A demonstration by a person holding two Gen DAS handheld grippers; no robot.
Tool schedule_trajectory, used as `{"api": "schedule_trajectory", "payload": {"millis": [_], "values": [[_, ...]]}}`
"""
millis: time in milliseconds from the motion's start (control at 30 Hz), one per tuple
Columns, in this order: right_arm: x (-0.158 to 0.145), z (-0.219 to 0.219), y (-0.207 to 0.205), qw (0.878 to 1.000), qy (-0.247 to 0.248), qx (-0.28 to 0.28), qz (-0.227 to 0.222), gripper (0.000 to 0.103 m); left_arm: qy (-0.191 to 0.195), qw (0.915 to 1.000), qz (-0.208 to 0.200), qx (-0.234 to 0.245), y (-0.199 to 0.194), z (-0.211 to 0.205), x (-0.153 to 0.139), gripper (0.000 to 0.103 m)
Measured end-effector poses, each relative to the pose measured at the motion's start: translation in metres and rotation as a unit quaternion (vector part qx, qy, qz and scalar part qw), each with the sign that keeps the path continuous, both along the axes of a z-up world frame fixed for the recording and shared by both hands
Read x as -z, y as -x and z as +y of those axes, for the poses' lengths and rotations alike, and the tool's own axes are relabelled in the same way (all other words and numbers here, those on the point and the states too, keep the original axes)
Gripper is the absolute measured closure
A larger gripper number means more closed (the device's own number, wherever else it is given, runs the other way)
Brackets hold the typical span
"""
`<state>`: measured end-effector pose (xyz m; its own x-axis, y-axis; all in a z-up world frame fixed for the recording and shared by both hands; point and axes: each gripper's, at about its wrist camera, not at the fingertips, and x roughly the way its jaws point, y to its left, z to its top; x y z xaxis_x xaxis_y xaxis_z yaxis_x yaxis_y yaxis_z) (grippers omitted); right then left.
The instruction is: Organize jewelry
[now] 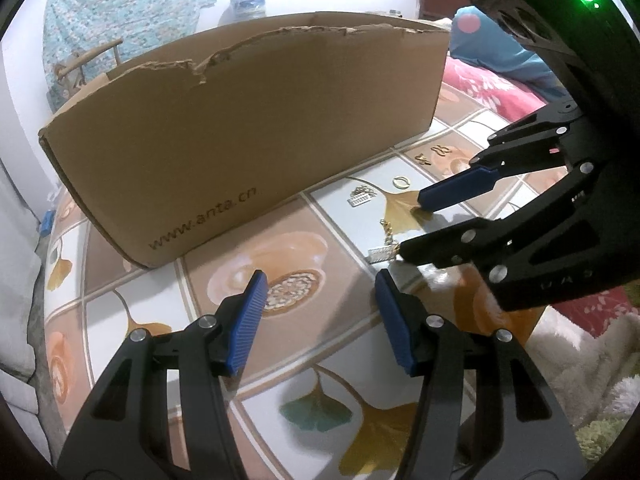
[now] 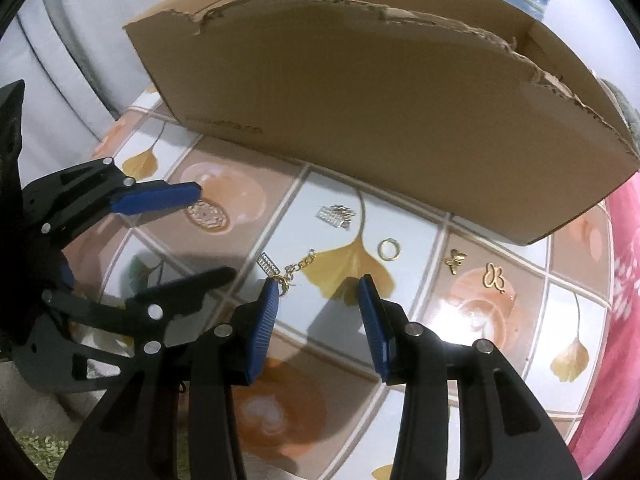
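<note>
Only rightward, two gold butterfly charms (image 2: 474, 268).

A torn cardboard box (image 2: 360, 92) stands at the back of a table (image 2: 460, 320) with a ginkgo-leaf tile pattern. In front of it lie a silver comb piece (image 2: 337, 216), a gold ring (image 2: 388, 249), two gold butterfly charms (image 2: 476, 270) and a gold chain (image 2: 294, 269). The right gripper (image 2: 318, 294) points down with jaws apart, its left pad beside the chain's end; the left gripper (image 2: 208, 232) reaches in from the left, also open.
</note>
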<state>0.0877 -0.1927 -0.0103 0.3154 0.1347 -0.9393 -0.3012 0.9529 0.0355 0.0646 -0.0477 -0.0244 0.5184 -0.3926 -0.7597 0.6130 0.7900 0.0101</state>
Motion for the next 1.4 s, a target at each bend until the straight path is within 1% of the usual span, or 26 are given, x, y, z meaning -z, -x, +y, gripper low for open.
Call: {"api": "schedule_trajectory", "payload": {"millis": [200, 267, 367, 767, 1033, 1133, 1300, 1400], "values": [[0.006, 0.013, 0.001, 1.000, -0.005, -0.012, 0.001, 0.063, 0.008, 0.9999, 0.006, -0.005, -0.007, -0.001, -0.001, 0.049], [0.005, 0.010, 0.002, 1.000, -0.006, -0.014, 0.001, 0.063, 0.010, 0.9999, 0.008, -0.006, -0.010, -0.003, -0.001, 0.049], [0.000, 0.004, 0.000, 1.000, -0.007, -0.019, 0.001, 0.063, 0.008, 0.9999, 0.007, -0.001, -0.012, -0.004, -0.001, 0.049], [-0.002, 0.002, -0.001, 0.999, -0.010, -0.052, 0.003, 0.063, -0.012, 0.9996, 0.007, 0.025, -0.017, -0.016, -0.001, 0.049], [-0.002, 0.002, 0.000, 0.998, -0.014, -0.063, 0.001, 0.063, -0.015, 0.9993, 0.009, 0.034, -0.018, -0.019, -0.001, 0.049], [-0.001, 0.002, 0.000, 0.998, -0.018, -0.065, 0.001, 0.063, -0.013, 0.9993, 0.009, 0.035, -0.018, -0.018, -0.002, 0.049], [-0.001, -0.001, 0.000, 0.997, -0.025, -0.067, -0.001, 0.063, 0.003, 0.9993, 0.020, 0.033, -0.022, -0.016, -0.004, 0.049], [-0.002, -0.002, 0.001, 0.997, -0.026, -0.070, -0.002, 0.062, -0.001, 0.9989, 0.022, 0.042, -0.023, -0.019, -0.004, 0.049]]}}
